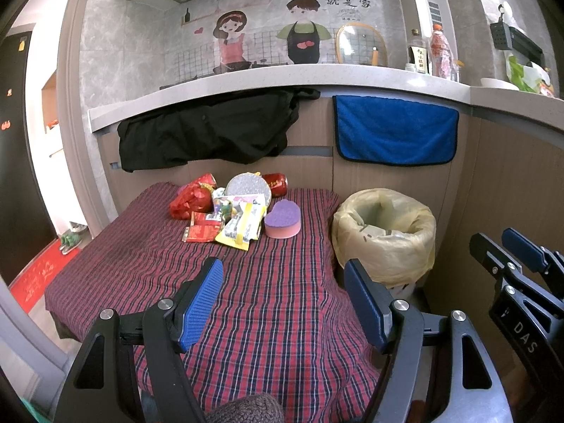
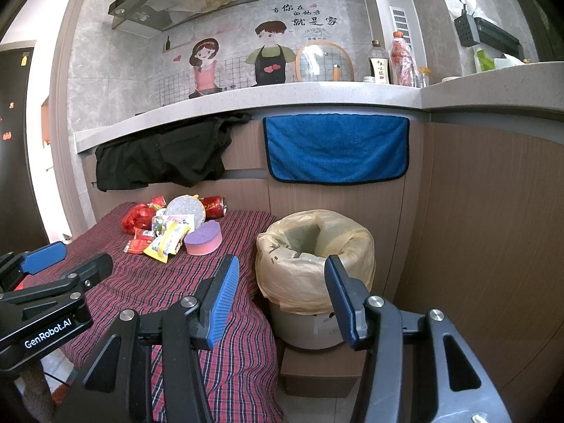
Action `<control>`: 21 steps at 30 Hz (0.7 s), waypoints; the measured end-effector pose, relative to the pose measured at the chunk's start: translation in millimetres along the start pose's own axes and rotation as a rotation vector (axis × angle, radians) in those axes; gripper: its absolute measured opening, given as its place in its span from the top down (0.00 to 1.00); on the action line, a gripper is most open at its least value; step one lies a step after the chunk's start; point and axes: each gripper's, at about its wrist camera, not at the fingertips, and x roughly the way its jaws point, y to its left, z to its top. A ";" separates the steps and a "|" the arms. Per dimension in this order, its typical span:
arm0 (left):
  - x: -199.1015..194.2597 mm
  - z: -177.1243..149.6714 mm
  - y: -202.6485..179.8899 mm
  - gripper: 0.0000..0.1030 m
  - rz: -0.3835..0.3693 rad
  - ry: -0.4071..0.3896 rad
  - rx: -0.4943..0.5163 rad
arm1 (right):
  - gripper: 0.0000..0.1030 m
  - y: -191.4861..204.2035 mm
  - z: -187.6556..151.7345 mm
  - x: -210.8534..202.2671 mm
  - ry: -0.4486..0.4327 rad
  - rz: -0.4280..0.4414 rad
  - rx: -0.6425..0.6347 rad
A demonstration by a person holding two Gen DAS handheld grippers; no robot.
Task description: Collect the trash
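Observation:
A heap of trash lies at the far end of a table with a red plaid cloth [image 1: 246, 299]: a red crumpled bag [image 1: 188, 199], a red packet [image 1: 202, 231], a yellow wrapper [image 1: 243, 227], a red can [image 1: 276, 184] and a round silver pad [image 1: 246, 187]. A purple and pink heart-shaped sponge [image 1: 283, 222] sits beside them. Right of the table stands a bin lined with a yellowish bag [image 1: 386, 232]. My left gripper [image 1: 282, 289] hovers open over the near cloth, holding nothing. My right gripper [image 2: 280, 292] is open and empty in front of the bin [image 2: 317, 246].
A kitchen counter [image 1: 282, 77] runs behind the table with bottles [image 1: 440, 53] and a glass lid on it. A black garment [image 1: 208, 130] and a blue towel [image 1: 394, 128] hang from its edge. A red doormat [image 1: 38, 275] lies on the floor at left.

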 end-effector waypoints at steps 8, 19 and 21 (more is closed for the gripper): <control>0.4 -1.8 0.0 0.31 0.001 0.001 -0.001 | 0.53 -0.9 -1.4 -0.6 -0.001 -0.001 0.001; 10.9 2.0 4.9 0.31 -0.006 0.035 -0.031 | 0.53 -2.7 -5.9 3.6 -0.002 -0.001 0.000; 17.8 6.7 12.1 0.31 -0.022 0.043 -0.054 | 0.53 -4.2 -4.7 7.8 -0.009 0.002 0.000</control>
